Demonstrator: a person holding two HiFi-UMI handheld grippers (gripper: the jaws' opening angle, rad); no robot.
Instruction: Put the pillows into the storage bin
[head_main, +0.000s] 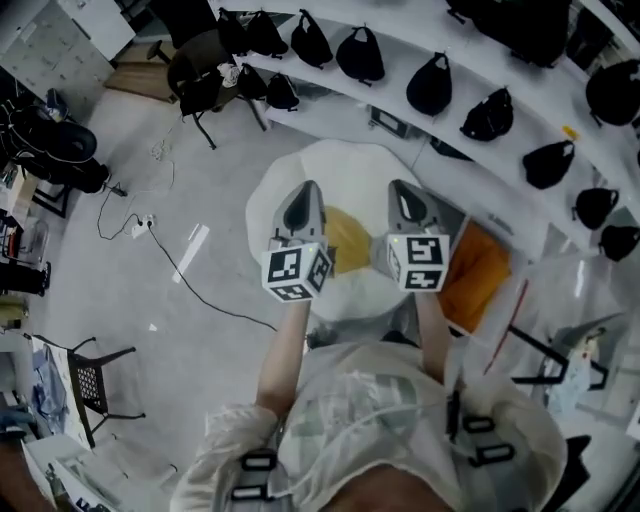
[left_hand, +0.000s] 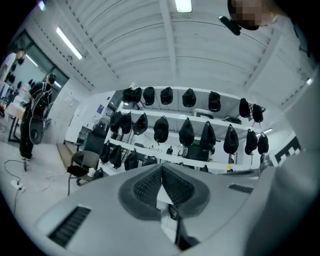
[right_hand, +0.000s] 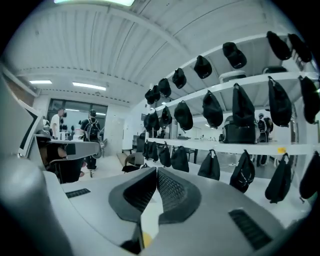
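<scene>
Left gripper (head_main: 304, 190): fingers (left_hand: 147, 186) pressed together, nothing btwn. Right gripper (head_main: 399, 188): fingers (right_hand: 172, 192) also tight together, empty. Count: 2 grippers, 1 yellow pillow (head_main: 350, 240), 1 orange pillow (head_main: 478, 275). Yellow pillow centre frame, lying on white round shape (head_main: 340, 165) (bin or not, can't tell), showing btwn the grippers. Orange pillow right of centre, just beside that shape. Forearms (head_main: 285, 350) reach up from lower centre. Grippers side by side, parallel, pointing to top of frame. Black bags (head_main: 430, 85) on shelves (head_main: 395, 100) across top.
</scene>
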